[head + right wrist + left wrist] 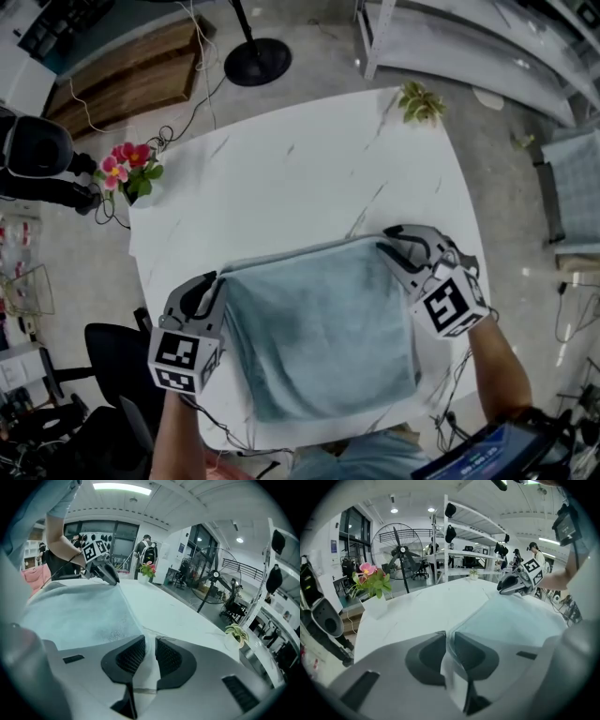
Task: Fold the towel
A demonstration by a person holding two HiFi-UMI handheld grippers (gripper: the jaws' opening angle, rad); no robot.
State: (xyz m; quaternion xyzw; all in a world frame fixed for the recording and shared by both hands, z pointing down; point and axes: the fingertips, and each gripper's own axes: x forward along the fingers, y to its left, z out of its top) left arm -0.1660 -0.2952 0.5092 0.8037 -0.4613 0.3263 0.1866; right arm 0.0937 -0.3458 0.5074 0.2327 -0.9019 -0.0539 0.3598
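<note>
The fingers (425,658) of the left gripper (212,283) are closed on a corner of the towel (323,328), with cloth filling the thin slit between them. The fingers (171,660) of the right gripper (390,247) pinch another corner the same way. In the head view these grips are at the towel's upper left and upper right corners. The pale blue towel lies spread at the lower middle of the white marbled surface (300,159). Pink flowers (127,169) stand at the surface's left edge, and a small green plant (421,101) at its upper right.
</note>
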